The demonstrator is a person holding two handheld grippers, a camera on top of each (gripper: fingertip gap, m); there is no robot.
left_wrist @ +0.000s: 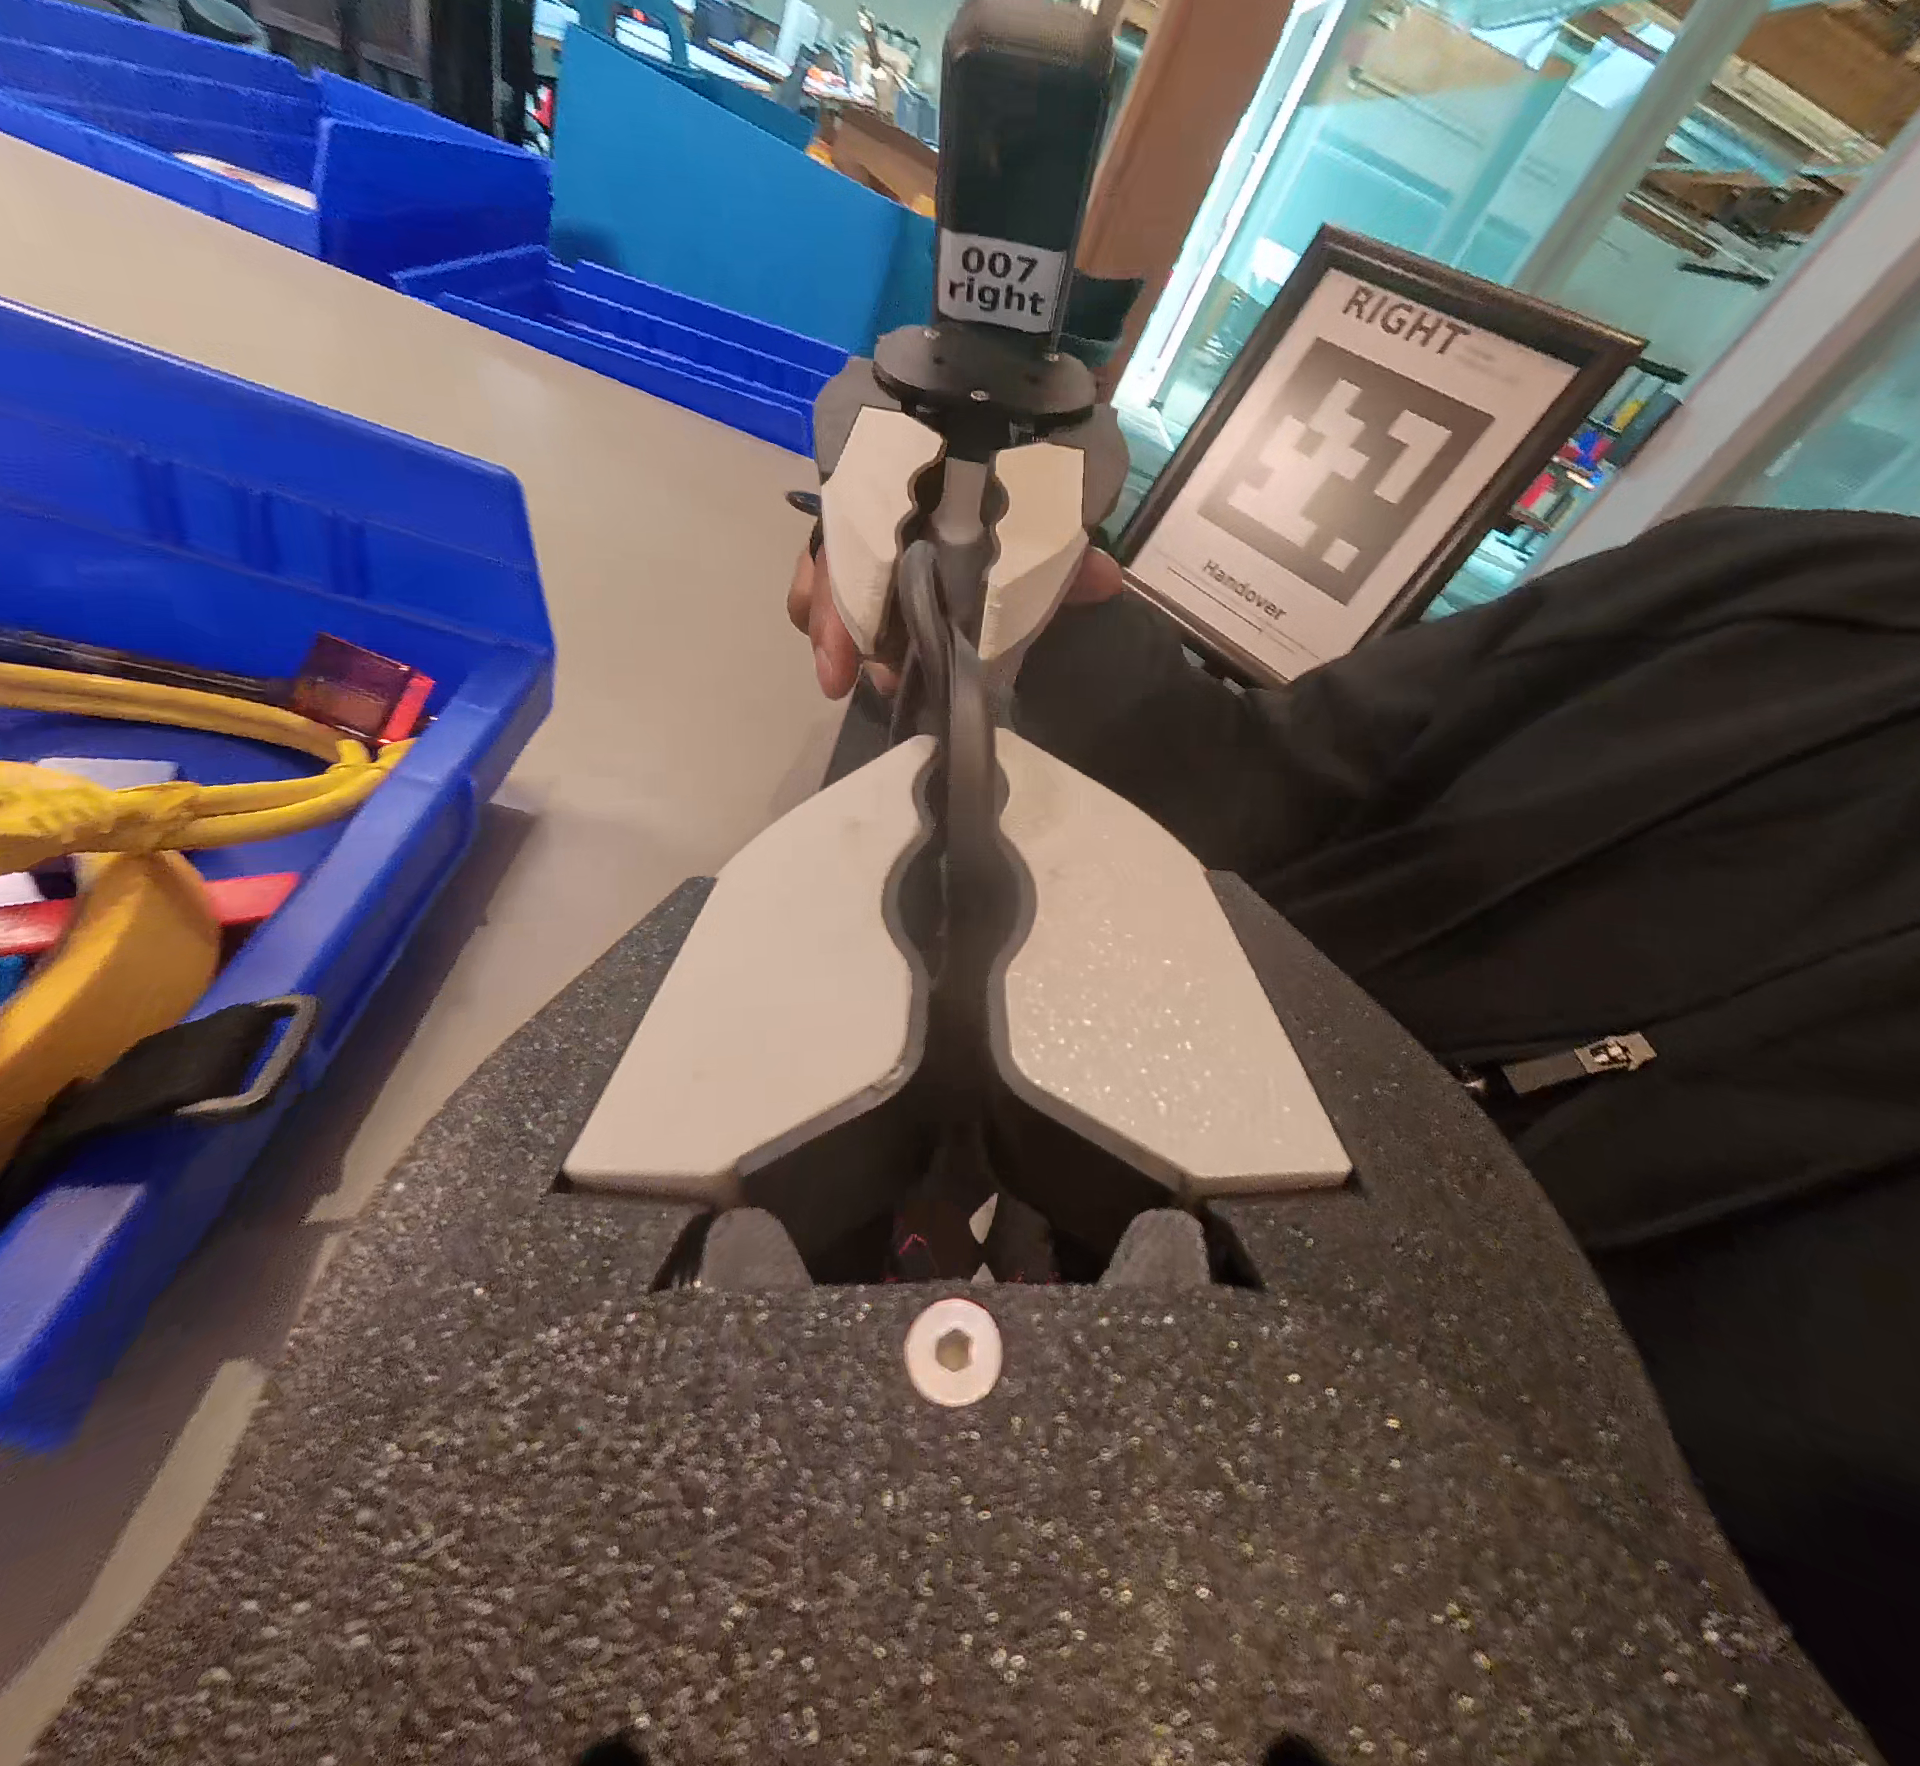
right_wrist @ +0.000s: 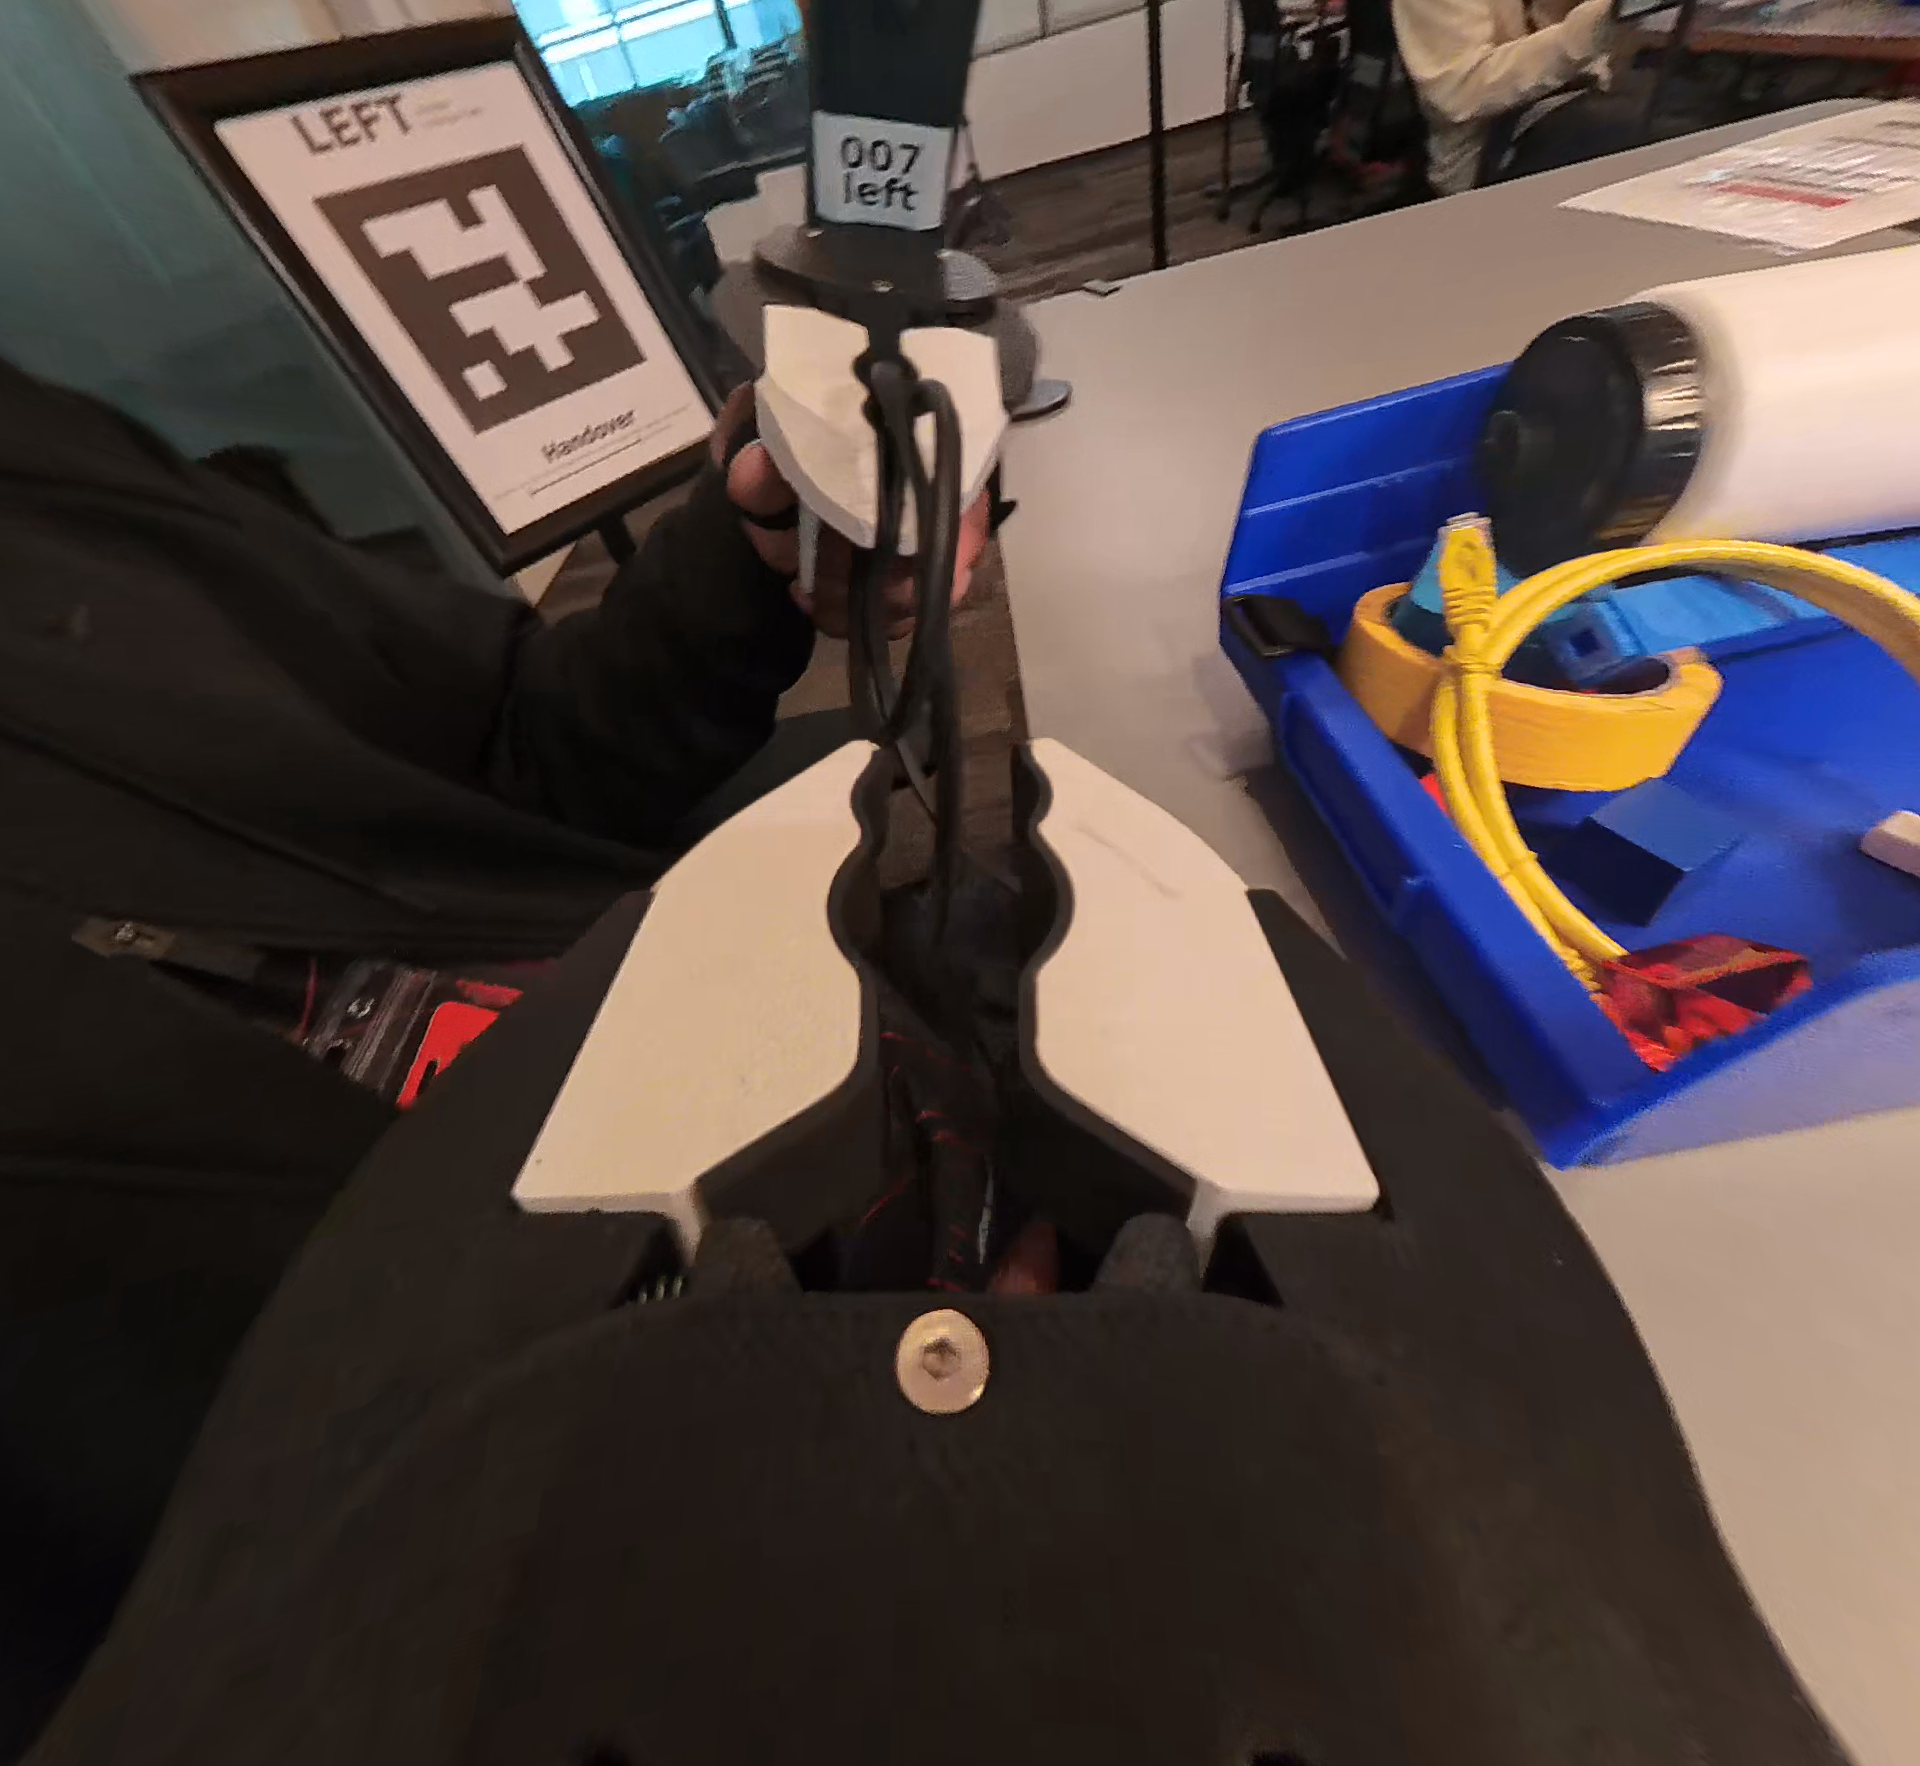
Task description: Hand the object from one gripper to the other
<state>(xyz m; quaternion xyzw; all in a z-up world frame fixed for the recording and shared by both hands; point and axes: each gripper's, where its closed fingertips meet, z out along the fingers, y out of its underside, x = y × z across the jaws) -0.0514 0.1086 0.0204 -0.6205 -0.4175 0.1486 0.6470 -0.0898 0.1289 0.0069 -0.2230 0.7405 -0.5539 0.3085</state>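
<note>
Worked over a flat grey tabletop (left_wrist: 644, 490), with a blue plastic bin (right_wrist: 1351, 781) of oddments (coiled yellow network cable (right_wrist: 1475, 760), yellow tape roll (right_wrist: 1558, 729)) off to one side, well apart from the exchange.

Held both tools in mid-air, nose to nose. Found the left gripper (left_wrist: 961, 760) closed hard on the thin black looped cable (left_wrist: 956, 677), with no gap visible beside the cord. Found the right gripper (right_wrist: 951, 760) with fingers spread, a clear gap either side of the cord, pads not touching it.

Located the black cable between the two tools: one end pinched in the left, the free loop reaching into the right's mouth.

Judged the step as mid-handover: receiver positioned, grip not yet taken.

Next, by judgement: close the right squarely on both strands of the loop, confirm hold, only then let the left open. Flagged risk of a limp strand slipping past the pads.
</note>
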